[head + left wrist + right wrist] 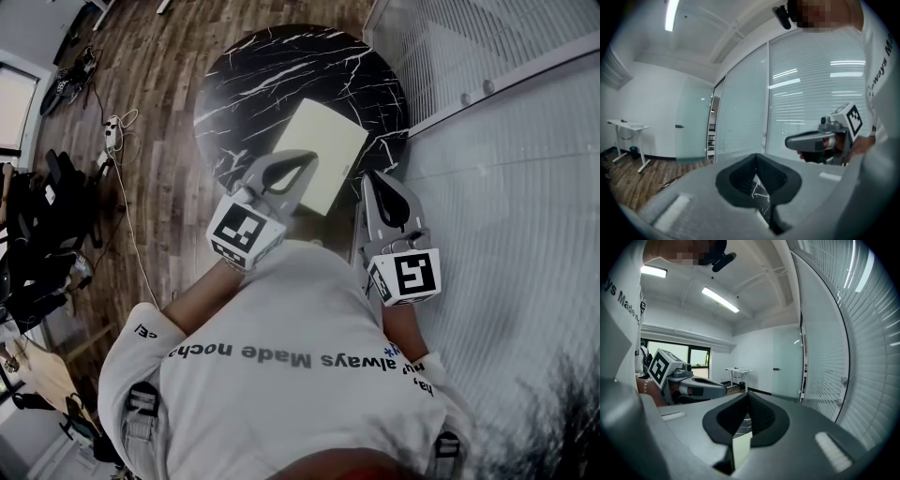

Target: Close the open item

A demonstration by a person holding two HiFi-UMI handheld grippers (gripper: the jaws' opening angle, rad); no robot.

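- Pale item (325,142) flat on table (272,75), just ahead of and below both grippers.
- Left gripper (302,161) jaws closed, empty.
- Right gripper (379,178) likewise.

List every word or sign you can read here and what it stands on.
"always Made nocha": on the white shirt, upside down, the rest hidden.
Sleeve print: too small to read.
Two marker cubes: square patterns, no words.
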